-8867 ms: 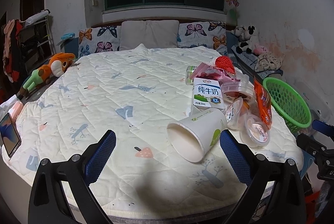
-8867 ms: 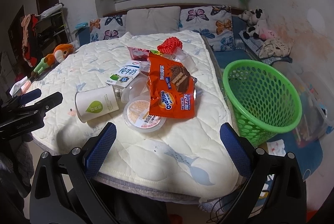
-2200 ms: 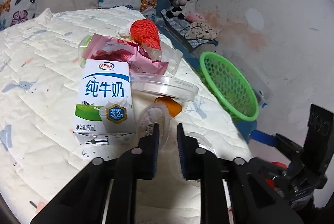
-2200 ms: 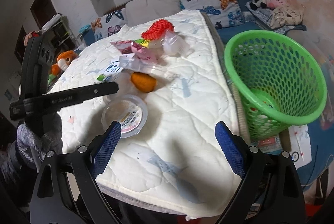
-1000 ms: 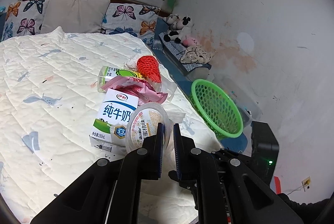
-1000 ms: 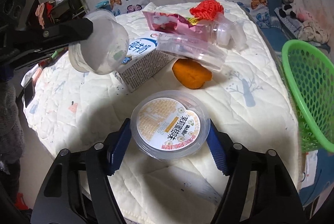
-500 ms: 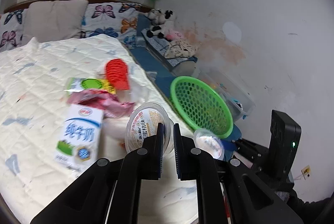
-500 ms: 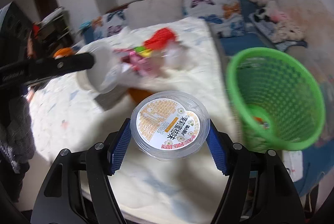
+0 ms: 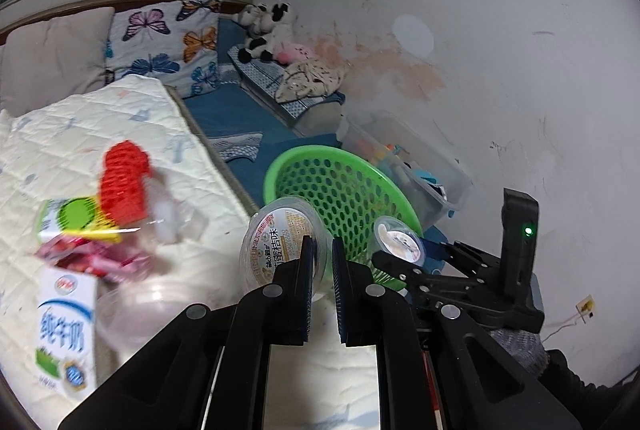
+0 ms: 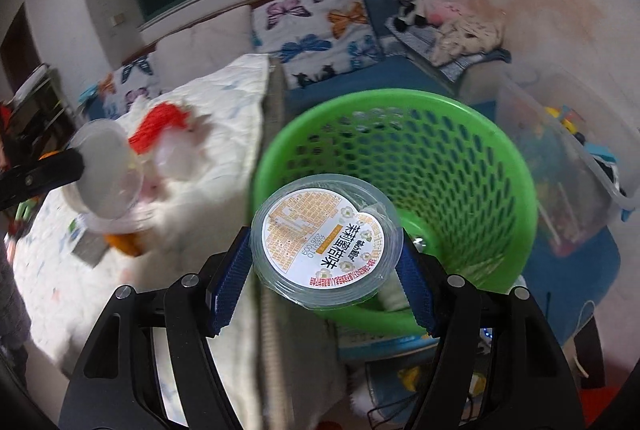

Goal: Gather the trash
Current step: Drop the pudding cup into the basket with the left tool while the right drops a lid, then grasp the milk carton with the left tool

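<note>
My left gripper [image 9: 320,262] is shut on the rim of a clear plastic cup [image 9: 280,246] with an orange label, held near the bed's right edge beside the green basket [image 9: 340,185]. My right gripper [image 10: 326,270] is shut on a second clear plastic cup [image 10: 326,244] with an orange and white label, held at the near rim of the green basket [image 10: 420,165]. The right gripper and its cup [image 9: 398,242] also show in the left wrist view. The left gripper's cup [image 10: 106,173] shows in the right wrist view over the bed.
On the bed [image 9: 60,145] lie a milk carton [image 9: 66,330], a pink wrapper [image 9: 92,258], a red mesh sleeve [image 9: 124,185], a clear container [image 9: 136,306] and an orange piece [image 10: 124,242]. A clear storage box [image 9: 408,165] stands behind the basket by the wall.
Both grippers have swung right from the bed toward the green basket, each carrying its cup. The right gripper's cup now sits at the basket's rim.
</note>
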